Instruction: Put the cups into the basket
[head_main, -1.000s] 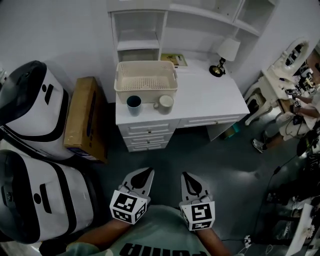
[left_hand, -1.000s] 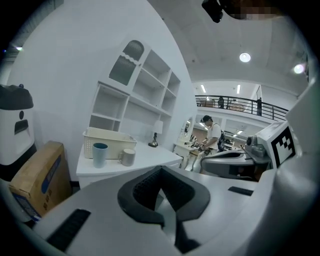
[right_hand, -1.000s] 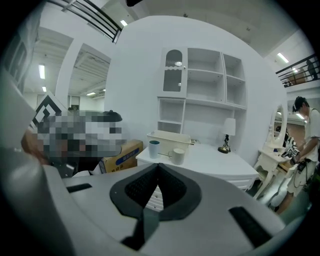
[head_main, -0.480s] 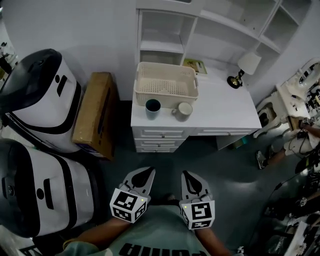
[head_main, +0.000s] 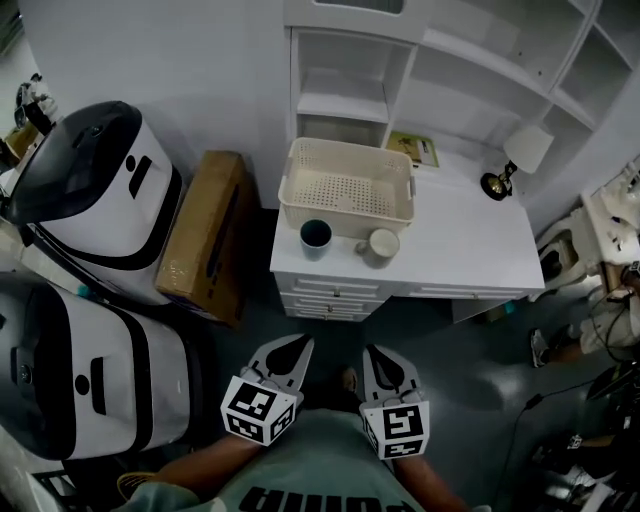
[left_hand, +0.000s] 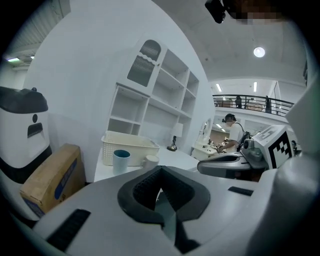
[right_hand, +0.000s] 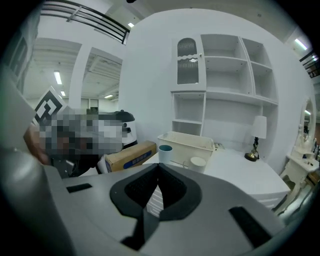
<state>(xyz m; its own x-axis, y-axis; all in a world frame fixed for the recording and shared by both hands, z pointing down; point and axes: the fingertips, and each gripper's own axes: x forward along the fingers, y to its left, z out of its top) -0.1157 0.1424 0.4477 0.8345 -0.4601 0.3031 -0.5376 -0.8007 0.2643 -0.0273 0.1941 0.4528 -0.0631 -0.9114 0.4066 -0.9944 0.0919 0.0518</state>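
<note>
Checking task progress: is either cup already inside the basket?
No: the blue cup and the white cup stand on the desk, in front of the basket.

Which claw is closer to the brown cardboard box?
Left. The cardboard box stands ahead and leftward of the left claw; the right claw hangs farther right.
</note>
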